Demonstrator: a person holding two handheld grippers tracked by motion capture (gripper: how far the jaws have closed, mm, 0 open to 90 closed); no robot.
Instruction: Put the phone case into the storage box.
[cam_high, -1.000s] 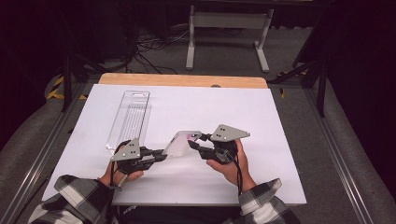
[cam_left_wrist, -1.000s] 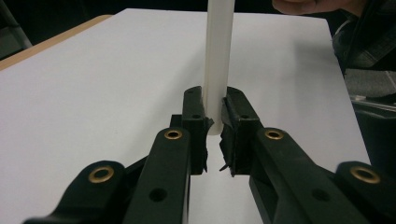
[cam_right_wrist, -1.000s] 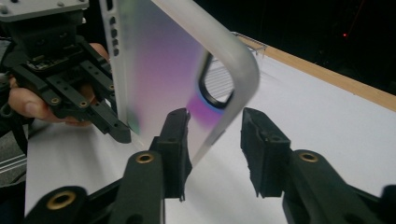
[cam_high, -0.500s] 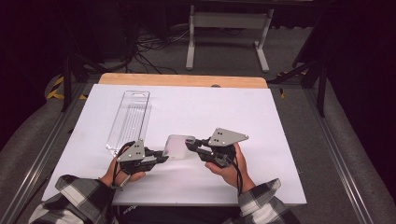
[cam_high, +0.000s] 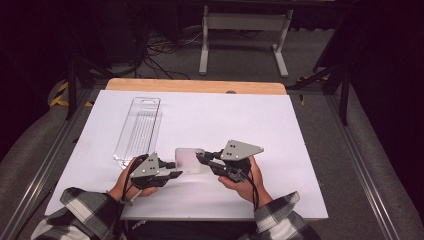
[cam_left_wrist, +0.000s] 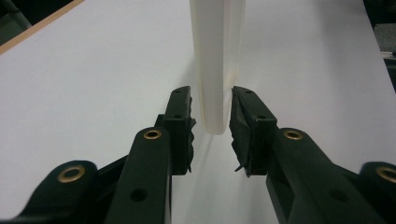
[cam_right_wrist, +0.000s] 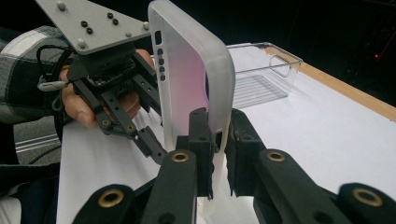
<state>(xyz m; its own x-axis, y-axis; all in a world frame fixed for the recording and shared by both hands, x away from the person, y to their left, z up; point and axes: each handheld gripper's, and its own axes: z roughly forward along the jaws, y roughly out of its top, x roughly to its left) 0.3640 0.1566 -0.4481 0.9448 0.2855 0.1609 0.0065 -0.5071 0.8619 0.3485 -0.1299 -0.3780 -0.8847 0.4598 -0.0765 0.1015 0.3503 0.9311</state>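
A frosted, translucent phone case (cam_high: 189, 159) hangs just above the white table between my two grippers. My right gripper (cam_high: 201, 156) is shut on its right end; in the right gripper view the jaws (cam_right_wrist: 217, 135) pinch the case's rim (cam_right_wrist: 191, 70). Opposite it, my left gripper (cam_high: 175, 175) is open at the case's left end. In the left gripper view the case's edge (cam_left_wrist: 217, 60) stands between the two pads (cam_left_wrist: 212, 126) with a small gap on each side. The left gripper (cam_right_wrist: 156, 151) also appears behind the case in the right gripper view.
A clear plastic package tray (cam_high: 137, 130) lies lengthwise on the left half of the white table (cam_high: 280, 130), and shows behind the case (cam_right_wrist: 261, 79). A wooden strip (cam_high: 195, 86) runs along the far edge. Dark floor, cables and a metal stand lie beyond.
The right gripper has carried the case a little left and toward the front edge, levelling it. The case's left end now sits between the left gripper's open jaws.
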